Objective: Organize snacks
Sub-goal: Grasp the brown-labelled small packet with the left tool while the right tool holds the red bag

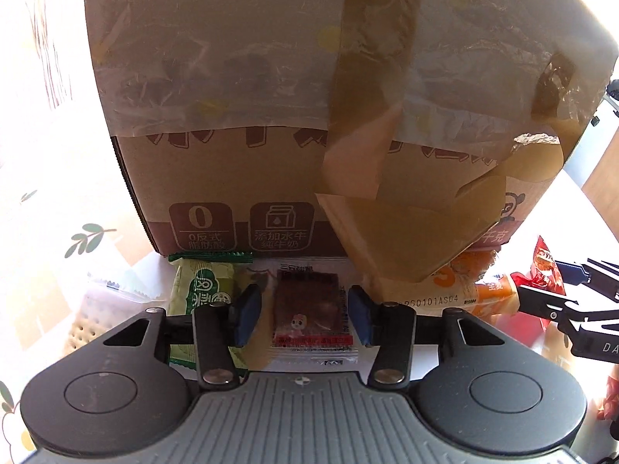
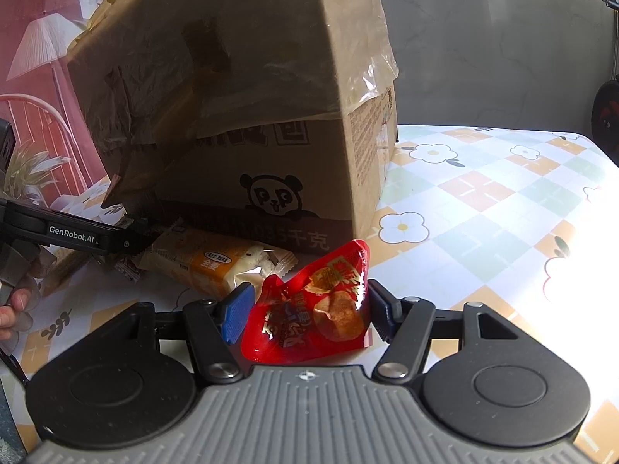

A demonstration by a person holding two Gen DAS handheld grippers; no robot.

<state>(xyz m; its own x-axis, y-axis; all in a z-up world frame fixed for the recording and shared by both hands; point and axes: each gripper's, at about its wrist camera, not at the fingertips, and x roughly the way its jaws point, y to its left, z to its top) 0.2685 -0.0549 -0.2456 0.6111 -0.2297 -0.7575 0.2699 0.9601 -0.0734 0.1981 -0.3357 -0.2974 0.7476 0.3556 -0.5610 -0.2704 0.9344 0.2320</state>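
Flowered tablecloth point(image 2: 483, 193) lies bare right of the box point(image 2: 232, 96); left gripper point(image 1: 301, 317) and right gripper point(image 2: 305, 309) gape, holding nothing.

Count of items on the table, both wrist views.

1 box point(image 1: 240, 178), cardboard, with tape strips and a panda print, also seen at point(image 2: 240, 116). Snack packets, 4 clearly visible: 1 green packet point(image 1: 201, 290); 1 clear packet point(image 1: 313, 317) with a dark brown block inside; 1 orange packet point(image 2: 216, 263), also at point(image 1: 464, 290); 1 red packet point(image 2: 317, 305), its edge also at point(image 1: 543, 266). 1 further pale packet point(image 1: 112, 282) lies washed out by glare at the left, so its kind cannot be told. 2 grippers: 1 left gripper point(image 1: 305, 313) and 1 right gripper point(image 2: 309, 309), each with 2 blue-padded fingers. 1 tablecloth point(image 2: 483, 193) with a flower print.
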